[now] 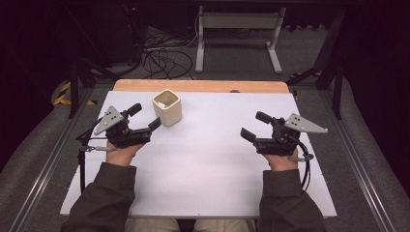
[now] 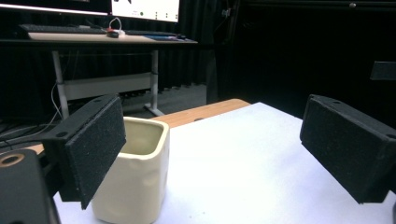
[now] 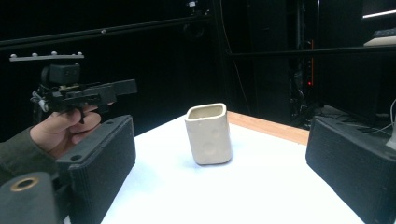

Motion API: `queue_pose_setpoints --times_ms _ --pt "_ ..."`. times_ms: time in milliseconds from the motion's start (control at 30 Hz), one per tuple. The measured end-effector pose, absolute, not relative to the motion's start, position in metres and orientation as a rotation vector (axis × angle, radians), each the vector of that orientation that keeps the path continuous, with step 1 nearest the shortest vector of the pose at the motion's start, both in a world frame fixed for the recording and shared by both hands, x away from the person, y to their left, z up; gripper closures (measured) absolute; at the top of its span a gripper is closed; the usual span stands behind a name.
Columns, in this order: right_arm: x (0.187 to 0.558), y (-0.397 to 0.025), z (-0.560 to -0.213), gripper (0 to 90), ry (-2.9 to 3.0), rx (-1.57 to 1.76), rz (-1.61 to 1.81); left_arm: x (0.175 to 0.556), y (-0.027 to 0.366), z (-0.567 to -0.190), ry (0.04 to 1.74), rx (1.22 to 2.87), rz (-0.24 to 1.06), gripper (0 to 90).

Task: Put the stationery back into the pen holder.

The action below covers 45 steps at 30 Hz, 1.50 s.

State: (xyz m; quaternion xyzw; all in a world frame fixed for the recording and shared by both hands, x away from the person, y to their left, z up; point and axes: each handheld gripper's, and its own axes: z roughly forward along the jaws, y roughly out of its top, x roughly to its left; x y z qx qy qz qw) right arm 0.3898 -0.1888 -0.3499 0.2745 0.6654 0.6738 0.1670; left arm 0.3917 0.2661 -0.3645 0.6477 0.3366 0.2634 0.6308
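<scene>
I see a cream cup (image 1: 167, 107) standing upright on the white sheet (image 1: 208, 164) that covers the desk (image 1: 200, 86), in the far left part of it, near the bare wooden strip at the far edge. Its long axis runs straight up, and its squarish mouth opens to the ceiling. From the high view I can make out something small and pale inside, too small to name.

My left hand-held gripper (image 1: 144, 117) sits just beside the cup, on its left, and points forward and to the right across the desk. Its jaws stand wide apart with nothing between them. In the left gripper view the cup (image 2: 135, 175) shows partly behind the left jaw pad, at the lower left; whether pad and cup touch I cannot tell.

My right hand-held gripper (image 1: 255, 125) is well apart from the cup, on the right side of the sheet, pointing to the left and a little forward. Its jaws are also spread wide and bare. In the right gripper view the cup (image 3: 208, 134) stands between the two jaws but farther off, with the left hand-held gripper (image 3: 122, 87) at the left.
</scene>
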Motion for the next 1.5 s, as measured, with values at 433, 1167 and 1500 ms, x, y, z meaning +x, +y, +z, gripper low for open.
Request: queue_pose_setpoints --times_ms 433,1167,1500 --pt "0.388 -0.195 -0.349 9.0 1.876 0.797 1.917 0.374 0.271 -0.365 0.756 1.484 0.583 7.6" --pt "0.383 -0.204 -0.349 9.0 1.846 0.812 1.909 0.347 0.291 -0.369 0.778 1.444 0.56 7.4" --pt "0.381 -0.21 -0.353 9.0 1.834 0.831 1.907 0.341 0.298 -0.37 0.775 1.44 0.558 7.4"
